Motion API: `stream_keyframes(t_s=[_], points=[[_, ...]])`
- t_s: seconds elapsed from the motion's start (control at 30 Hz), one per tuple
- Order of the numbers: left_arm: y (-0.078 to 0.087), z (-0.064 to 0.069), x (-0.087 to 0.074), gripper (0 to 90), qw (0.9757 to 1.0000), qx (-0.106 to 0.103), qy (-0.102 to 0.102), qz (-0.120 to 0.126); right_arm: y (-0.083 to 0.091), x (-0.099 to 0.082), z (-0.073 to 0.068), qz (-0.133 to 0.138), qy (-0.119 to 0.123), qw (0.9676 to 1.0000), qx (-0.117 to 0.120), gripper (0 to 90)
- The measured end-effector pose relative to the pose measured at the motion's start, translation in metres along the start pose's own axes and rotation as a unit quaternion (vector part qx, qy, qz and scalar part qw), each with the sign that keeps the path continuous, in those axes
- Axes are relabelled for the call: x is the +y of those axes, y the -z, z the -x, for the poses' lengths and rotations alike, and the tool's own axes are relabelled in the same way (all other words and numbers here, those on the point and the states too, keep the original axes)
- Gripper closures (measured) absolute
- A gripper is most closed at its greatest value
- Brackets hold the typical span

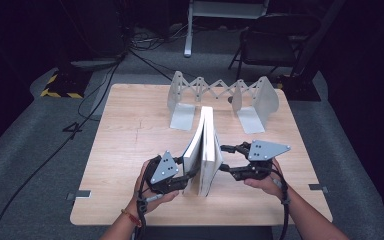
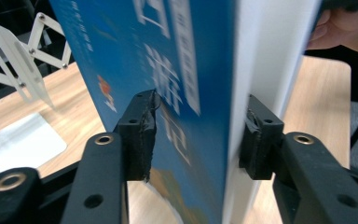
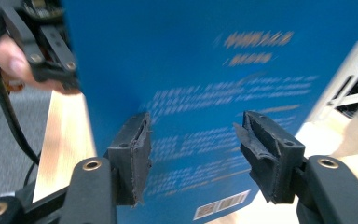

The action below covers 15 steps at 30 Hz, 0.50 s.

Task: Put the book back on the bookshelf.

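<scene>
Standing apart, the two black jaws of the left gripper (image 2: 198,135) have the edge of a blue book (image 2: 168,79) between them, one pad close beside the blue cover and the other pad close beside the white page side; whether either pad touches the book cannot be told for sure. The jaws of the right gripper (image 3: 193,156) are apart too, with nothing between them, and the blue back cover of the same book (image 3: 191,70) with its little barcode fills the space just past their tips. In the high view the book (image 1: 205,150) stands up on its bottom edge on the wooden table (image 1: 130,150), a bit open like a tent, right between the left gripper (image 1: 187,172) and the right gripper (image 1: 225,157). Past the book, farther from both sets of jaws, stands a grey metal book rack (image 1: 222,100) with zigzag bars near the far edge of the table.
</scene>
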<state>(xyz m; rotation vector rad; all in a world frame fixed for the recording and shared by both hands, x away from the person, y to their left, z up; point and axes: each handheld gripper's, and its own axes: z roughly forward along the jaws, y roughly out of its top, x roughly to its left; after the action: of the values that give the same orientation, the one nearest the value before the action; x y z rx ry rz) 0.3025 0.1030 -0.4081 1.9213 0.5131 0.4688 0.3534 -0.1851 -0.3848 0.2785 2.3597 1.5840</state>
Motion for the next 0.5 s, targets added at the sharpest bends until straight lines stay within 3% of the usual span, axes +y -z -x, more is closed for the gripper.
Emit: stream_keyframes(t_s=[0.1,0.3,0.37,0.5], points=[[0.001,0.007,-0.005,41.8,0.9998,0.006,-0.003,-0.019,-0.008,-0.002,-0.005,-0.009,0.003,0.9999,0.008,43.0],[-0.012,0.02,-0.017,23.3,0.9985,-0.006,0.001,-0.054,-0.015,-0.004,-0.004,-0.01,-0.003,0.9999,0.01,42.4],[-0.018,0.025,-0.019,17.5,0.9984,-0.005,0.009,-0.056,-0.017,-0.005,-0.005,-0.011,0.001,0.9999,0.006,42.0],[-0.028,0.031,-0.02,15.0,0.9981,0.014,0.035,-0.049,-0.019,-0.006,-0.008,-0.014,0.006,0.9999,-0.001,41.5]])
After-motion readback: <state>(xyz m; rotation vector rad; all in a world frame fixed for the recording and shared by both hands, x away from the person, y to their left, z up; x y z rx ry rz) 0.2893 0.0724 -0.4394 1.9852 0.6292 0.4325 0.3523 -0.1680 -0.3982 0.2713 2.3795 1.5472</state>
